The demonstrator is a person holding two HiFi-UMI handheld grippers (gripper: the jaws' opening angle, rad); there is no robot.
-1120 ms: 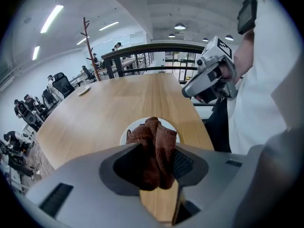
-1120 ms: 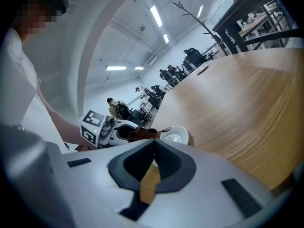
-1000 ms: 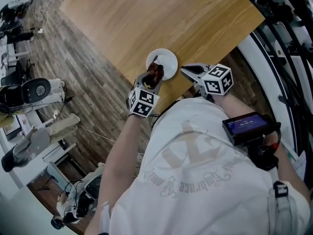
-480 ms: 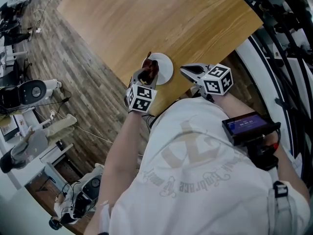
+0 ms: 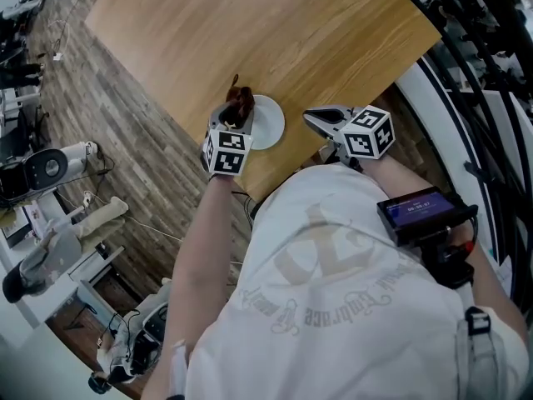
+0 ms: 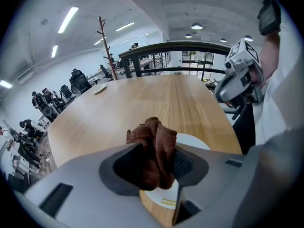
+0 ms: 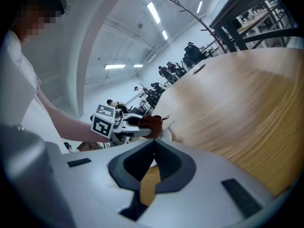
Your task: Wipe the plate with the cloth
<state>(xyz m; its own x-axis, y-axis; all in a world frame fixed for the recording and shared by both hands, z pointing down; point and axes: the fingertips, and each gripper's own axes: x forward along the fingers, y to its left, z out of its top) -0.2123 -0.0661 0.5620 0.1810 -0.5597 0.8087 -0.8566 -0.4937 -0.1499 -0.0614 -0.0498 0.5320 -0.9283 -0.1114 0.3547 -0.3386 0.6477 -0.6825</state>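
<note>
A small white plate (image 5: pixel 268 126) sits near the front edge of the wooden table (image 5: pixel 275 32). My left gripper (image 5: pixel 236 112) is shut on a bunched brown cloth (image 5: pixel 241 100), which hangs over the plate's left rim. In the left gripper view the cloth (image 6: pixel 155 145) fills the gap between the jaws of the left gripper (image 6: pixel 156 152), with the plate (image 6: pixel 195 141) just behind and below. My right gripper (image 5: pixel 311 117) is shut on nothing, to the right of the plate and apart from it. The right gripper view looks along the right gripper (image 7: pixel 153 144) at the cloth (image 7: pixel 151 124) and plate (image 7: pixel 166 135).
The table's front edge (image 5: pixel 287 173) runs right under both grippers, beside the person's body. A dark railing (image 5: pixel 466 48) stands to the right. Office chairs and equipment (image 5: pixel 50 161) fill the floor at left. Another small dish (image 6: pixel 99 89) lies far across the table.
My left gripper has swept the cloth leftwards from the plate's middle to its left rim. The right gripper has stayed where it was.
</note>
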